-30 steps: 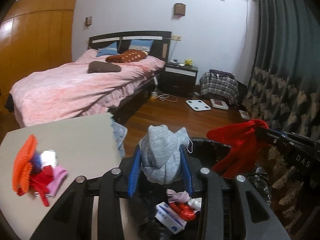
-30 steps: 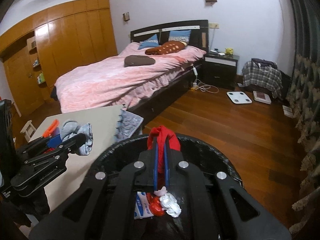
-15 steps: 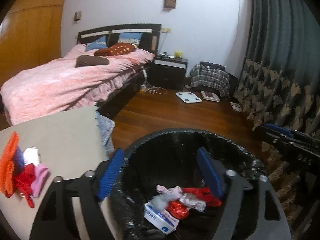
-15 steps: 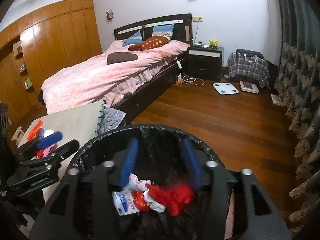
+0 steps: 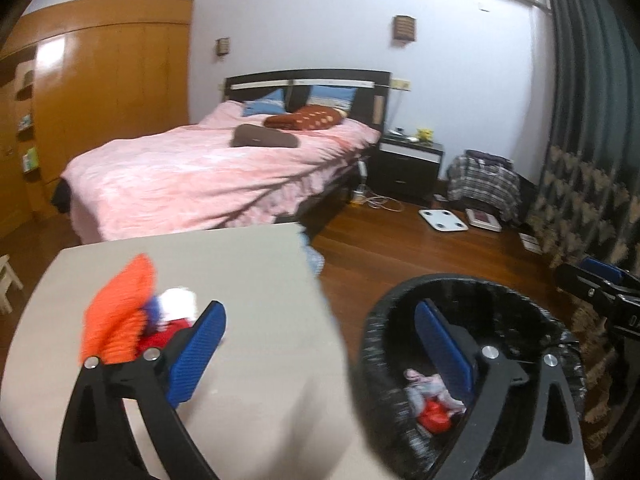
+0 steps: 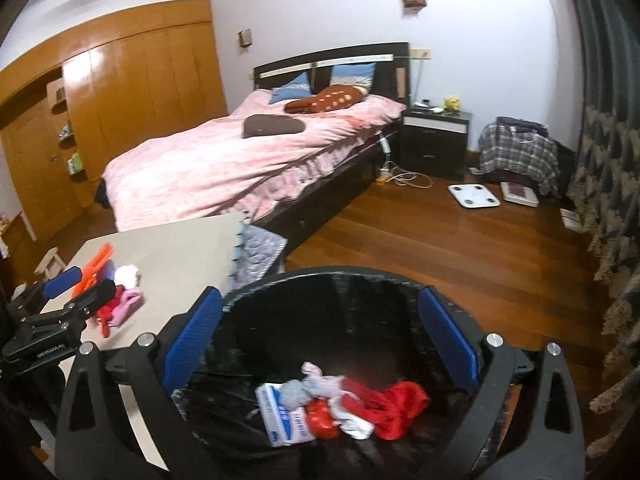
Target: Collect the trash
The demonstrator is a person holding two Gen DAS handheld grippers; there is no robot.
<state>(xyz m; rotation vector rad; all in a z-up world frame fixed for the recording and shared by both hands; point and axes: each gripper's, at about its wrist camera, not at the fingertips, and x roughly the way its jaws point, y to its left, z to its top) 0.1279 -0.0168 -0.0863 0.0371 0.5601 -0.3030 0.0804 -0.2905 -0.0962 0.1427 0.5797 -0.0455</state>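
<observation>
Landmark: trash bin [image 6: 340, 280], round, black-lined, standing on the wooden floor [image 6: 460, 248].

Right gripper [image 6: 320, 336]: poised directly over the bin, blue pads [image 6: 192, 336] spread almost to the bin's full width, jaws opening, nothing between them but the bin's interior; nothing held.

Left gripper [image 5: 320, 352]: straddling the gap between the bin [image 5: 460, 284] and the table; its left pad [image 5: 196, 352] lies over the tabletop, its right pad over the bin's mouth. Jaws opening, spread wide, nothing gripped.

Trash already in the bin [image 6: 344, 408]: a white-and-blue carton [image 6: 280, 416], a red cloth [image 6: 400, 404], a small red item, grey, white and pale pink scraps, all heaped at the bottom.

Table [image 5: 248, 264]: pale top, just left of the bin, its near corner beside the rim.

Trash remaining on the table [image 5: 132, 320]: a pile at the side far from the bin, made up of an orange knitted piece [image 5: 120, 316], a white scrap [image 5: 178, 300], red and pink pieces [image 6: 124, 304]. In the left wrist view it lies just beyond the left pad, blurred; contact cannot be told.

Grey quilted cloth [image 6: 256, 252]: hanging at the table's edge, just behind the bin.

Beyond the bin: bed with pink cover [image 6: 224, 168], dark nightstand [image 6: 436, 136], white scale [image 6: 474, 195] on the floor, patterned curtain [image 6: 608, 184] to the bin's right.
</observation>
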